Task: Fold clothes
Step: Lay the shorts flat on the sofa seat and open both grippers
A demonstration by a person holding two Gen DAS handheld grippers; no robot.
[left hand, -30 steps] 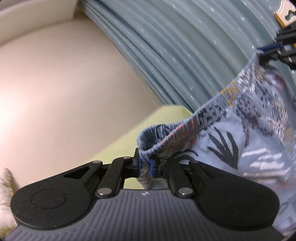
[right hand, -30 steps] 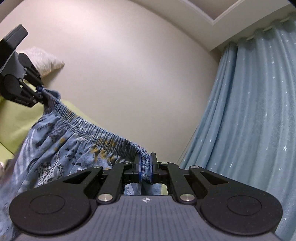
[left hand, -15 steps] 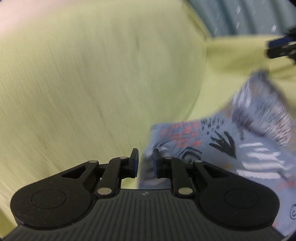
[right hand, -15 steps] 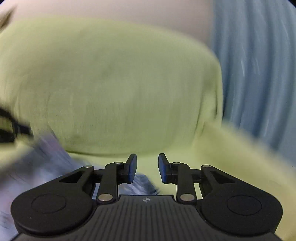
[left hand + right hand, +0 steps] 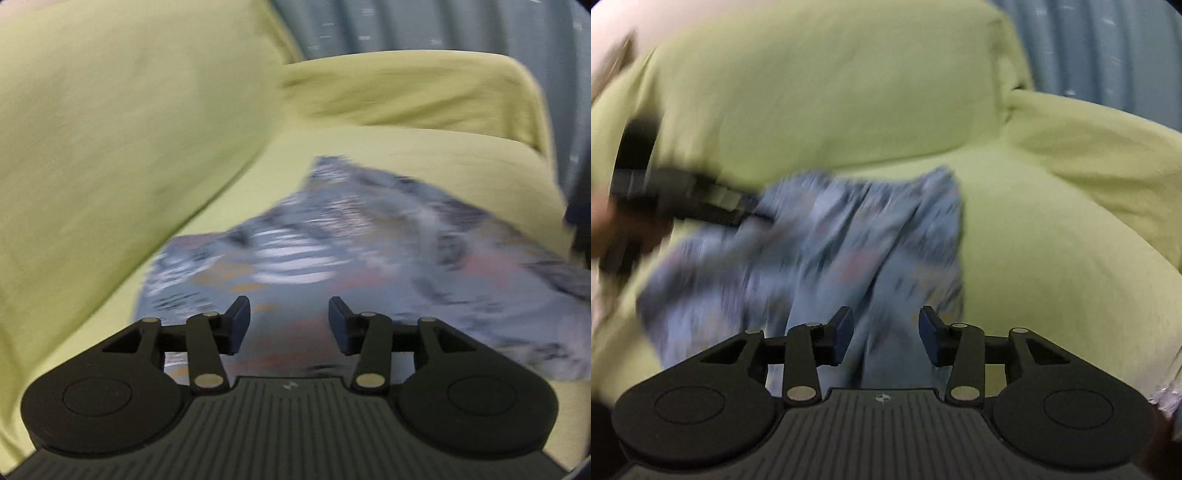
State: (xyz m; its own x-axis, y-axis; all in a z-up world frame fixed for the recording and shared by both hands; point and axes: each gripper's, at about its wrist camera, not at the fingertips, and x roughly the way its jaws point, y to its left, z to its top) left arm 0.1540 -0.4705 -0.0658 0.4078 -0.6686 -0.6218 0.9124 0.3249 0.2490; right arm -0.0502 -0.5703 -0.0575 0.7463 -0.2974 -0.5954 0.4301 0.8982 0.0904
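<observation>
- Now both tongs are empty: left gripper [image 5: 289, 325] with jaws spread wide, nothing between them; right gripper [image 5: 885, 334] likewise released, jaws apart
- Task's thing: a pale blue printed cotton garment with a gathered waistband [image 5: 849, 251], lying loose and rumpled on the seat of a lime-green fabric-covered sofa [image 5: 812, 92]; both views motion-blurred, print detail unreadable
- Direction: in each wrist view the garment [image 5: 332, 251] sits straight ahead and just below the fingertips, cloth running under the jaws
- Long axis: seems to run from the sofa back toward the front edge of the seat, waistband end farthest from the tongs, close to the backrest; blur makes this a judgement only
- Nearness: left gripper shows in the right view [image 5: 701, 199] over the garment's left side, apparently nearer the waistband; whether it touches the cloth, cannot tell
- Right side edge [image 5: 955, 236] lies straight, clear of the armrest [image 5: 1089, 155]
- Grey-blue pleated curtain [image 5: 424, 26] behind, well apart
- Judged step: garment laid down, not yet folded; regrasp next
</observation>
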